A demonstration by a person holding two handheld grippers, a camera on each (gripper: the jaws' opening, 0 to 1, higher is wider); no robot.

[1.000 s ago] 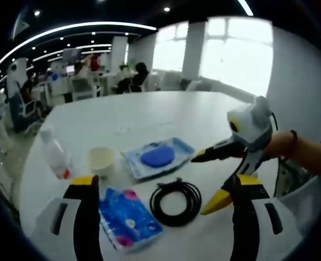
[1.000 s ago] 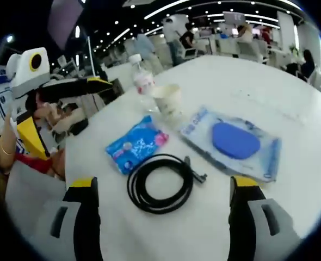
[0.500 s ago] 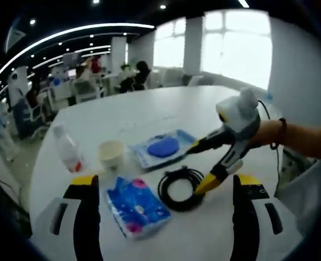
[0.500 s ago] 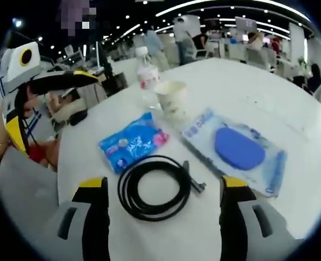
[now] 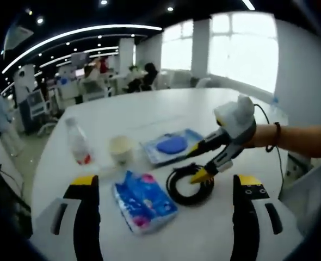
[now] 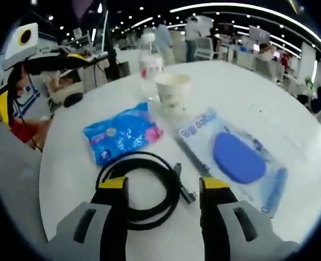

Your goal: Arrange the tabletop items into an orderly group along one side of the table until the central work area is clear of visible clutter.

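Over the coiled black cable (image 6: 141,187), the right gripper (image 6: 163,187) has dropped low and narrowed its still-parted jaws for a first pickup, while the left gripper (image 5: 163,187) waits spread and empty.

— Where am I working here?
— Open-plan office, I'd say: long curved ceiling light strips (image 5: 68,33), rows of desks (image 5: 90,87) with seated people (image 5: 148,76), big windows (image 5: 242,46), and I'm at a large white table (image 5: 166,111).
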